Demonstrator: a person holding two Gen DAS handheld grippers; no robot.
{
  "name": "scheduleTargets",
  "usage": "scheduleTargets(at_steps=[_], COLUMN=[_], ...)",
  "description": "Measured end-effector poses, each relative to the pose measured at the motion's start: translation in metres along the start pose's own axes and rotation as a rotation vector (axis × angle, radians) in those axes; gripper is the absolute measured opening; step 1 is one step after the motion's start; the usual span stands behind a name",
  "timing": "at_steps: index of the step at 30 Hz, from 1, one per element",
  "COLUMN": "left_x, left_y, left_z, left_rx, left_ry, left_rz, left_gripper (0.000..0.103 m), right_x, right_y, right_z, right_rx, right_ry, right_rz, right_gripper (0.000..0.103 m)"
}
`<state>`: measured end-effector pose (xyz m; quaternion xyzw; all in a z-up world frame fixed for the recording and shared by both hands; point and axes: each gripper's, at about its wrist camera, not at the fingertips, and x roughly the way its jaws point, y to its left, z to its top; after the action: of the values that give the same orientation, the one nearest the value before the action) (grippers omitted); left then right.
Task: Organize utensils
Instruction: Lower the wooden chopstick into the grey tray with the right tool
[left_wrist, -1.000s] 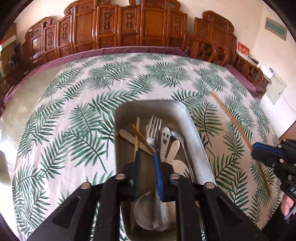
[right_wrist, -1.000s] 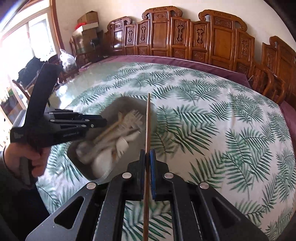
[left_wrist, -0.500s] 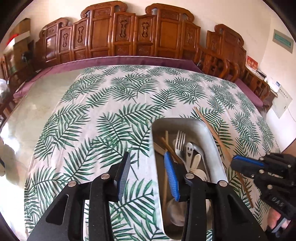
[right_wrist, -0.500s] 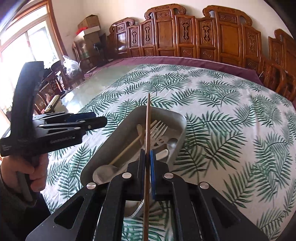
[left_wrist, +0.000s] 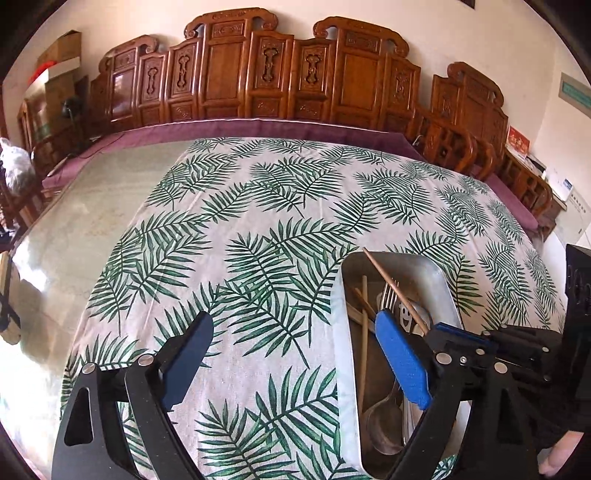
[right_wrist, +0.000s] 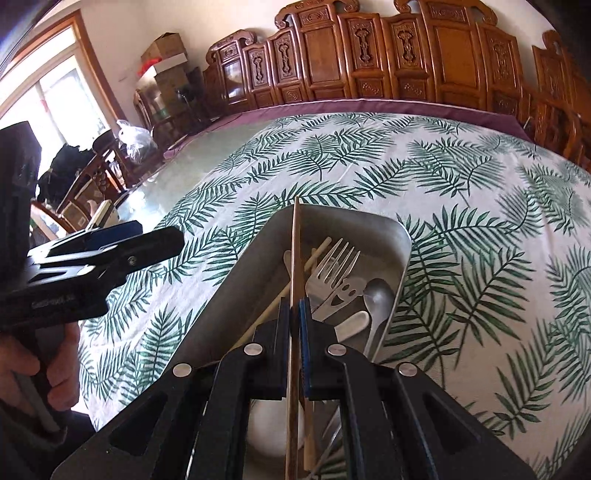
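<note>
A rectangular metal tray (right_wrist: 400, 254) with rounded corners lies on the leaf-printed cloth (right_wrist: 461, 206) that covers the surface. Inside it the utensils lie in a loose heap. A pale plastic fork (right_wrist: 334, 266) points its tines toward the far wall of the tray. Beside it lies a white utensil with a cut-out smiling face (right_wrist: 345, 290), then a metal spoon (right_wrist: 378, 295) along the right-hand wall and a white spoon (right_wrist: 352, 321) nearer the camera. A light wooden chopstick (right_wrist: 295, 280) lies slanted across the tray floor. A darker brown chopstick (right_wrist: 294, 251) runs lengthwise above the tray, its far tip over the far rim, pinched between blue-padded fingers (right_wrist: 304, 328).
</note>
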<state>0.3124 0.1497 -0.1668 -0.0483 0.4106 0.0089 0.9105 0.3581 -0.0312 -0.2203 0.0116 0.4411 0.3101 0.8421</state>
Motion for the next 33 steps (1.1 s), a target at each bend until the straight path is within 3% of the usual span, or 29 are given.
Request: scheduleTargets(at_steps=[15,25,33], left_x=[-0.003,-0.003,-0.006], left_y=[0.001,0.002,0.001], left_z=[0.0,0.001,0.0], left_rx=[-0.003,-0.002,-0.005], left_ry=[-0.005,-0.005,-0.01], left_rz=[0.003,0.004,0.005], left_gripper=[0.086,0.086,0.086], right_x=[0.019,0.017,-0.008], right_y=[0.011,0.017,0.017], right_z=[-0.01,-0.01,-0.01], right_rx=[0.063,0.027,-0.036], right_ry=[0.032,0.029,-0.014], right_rz=[0.041,0.056,0.025], right_gripper=[0.007,0.01,0.01])
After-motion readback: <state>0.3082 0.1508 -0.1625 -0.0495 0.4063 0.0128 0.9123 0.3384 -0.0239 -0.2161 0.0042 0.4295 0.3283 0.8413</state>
